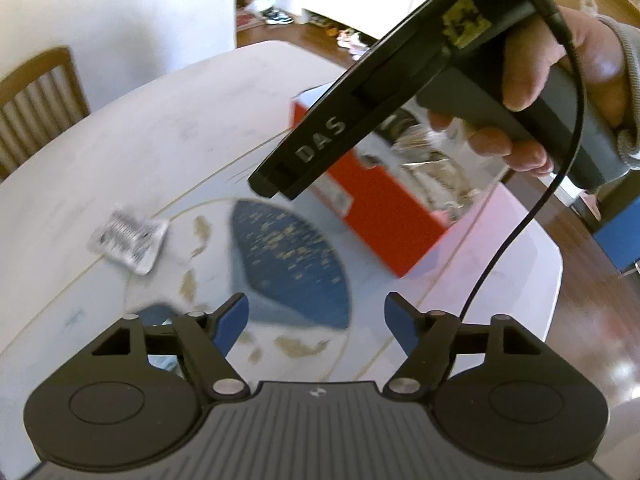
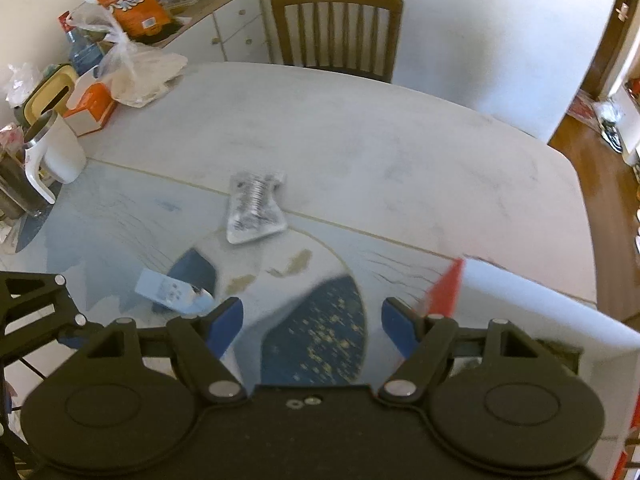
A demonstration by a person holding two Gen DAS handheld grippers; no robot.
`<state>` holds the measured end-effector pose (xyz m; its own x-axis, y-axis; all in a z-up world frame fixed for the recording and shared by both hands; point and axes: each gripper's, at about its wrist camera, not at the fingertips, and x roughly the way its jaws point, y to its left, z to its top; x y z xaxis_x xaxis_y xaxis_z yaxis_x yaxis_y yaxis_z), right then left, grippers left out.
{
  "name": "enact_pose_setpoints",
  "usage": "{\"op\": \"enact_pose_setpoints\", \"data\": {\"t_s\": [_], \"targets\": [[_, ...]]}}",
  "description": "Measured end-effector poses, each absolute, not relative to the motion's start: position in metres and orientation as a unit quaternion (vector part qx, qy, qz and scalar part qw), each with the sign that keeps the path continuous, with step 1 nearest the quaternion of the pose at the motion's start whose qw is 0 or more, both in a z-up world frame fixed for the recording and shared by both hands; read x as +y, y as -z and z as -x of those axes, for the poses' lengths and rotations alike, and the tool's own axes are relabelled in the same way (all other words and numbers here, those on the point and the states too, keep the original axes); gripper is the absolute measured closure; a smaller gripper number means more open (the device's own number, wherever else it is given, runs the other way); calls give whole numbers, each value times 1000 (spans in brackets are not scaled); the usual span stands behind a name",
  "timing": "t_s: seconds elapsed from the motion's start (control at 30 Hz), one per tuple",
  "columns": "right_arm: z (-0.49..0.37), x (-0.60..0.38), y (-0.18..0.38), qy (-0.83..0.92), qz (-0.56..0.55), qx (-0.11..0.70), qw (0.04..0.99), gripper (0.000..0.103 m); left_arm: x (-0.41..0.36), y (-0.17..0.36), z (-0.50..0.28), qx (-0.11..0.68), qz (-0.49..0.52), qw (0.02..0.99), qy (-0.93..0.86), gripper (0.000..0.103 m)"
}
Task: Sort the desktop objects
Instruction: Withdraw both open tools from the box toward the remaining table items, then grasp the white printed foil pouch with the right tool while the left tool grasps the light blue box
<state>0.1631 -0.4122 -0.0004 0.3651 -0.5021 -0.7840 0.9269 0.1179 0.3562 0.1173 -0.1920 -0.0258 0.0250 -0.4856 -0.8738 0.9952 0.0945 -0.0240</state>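
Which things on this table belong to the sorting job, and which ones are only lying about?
For the job:
- clear packet of small metal parts
- pale blue flat item
- red box, already holding clear packets
- left tool and right tool, both open and empty

Lying about:
- white mug
- orange carton
- plastic bag
- chair

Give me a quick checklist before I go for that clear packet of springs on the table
1. Left gripper open, nothing held: ok.
2. Right gripper open, nothing held: ok.
3. Spring packet lying alone on the table, nothing on it: ok.
4. Red box open to take it: ok, already holds clear bags.
5. Small blue packet apart from the spring packet: ok.
6. Free room left inside the box: cannot tell.
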Motion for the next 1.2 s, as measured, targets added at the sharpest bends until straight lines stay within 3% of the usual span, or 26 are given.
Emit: {"op": "enact_pose_setpoints", "data": {"t_s": [0.6,0.7,0.97,1.2], "targets": [[-221,-485,16,484,-450,254,706,15,-144,58,-205,428,-296,664,537,15],[-229,-497,19,485,-451,259,703,14,-142,63,-214,420,-299,667,537,6],[-245,-521,34,480,-460,273,695,14,-145,90,-233,404,-308,669,542,6],[-256,-537,48,477,-469,283,688,14,-150,110,-246,456,-267,690,495,6]]}}
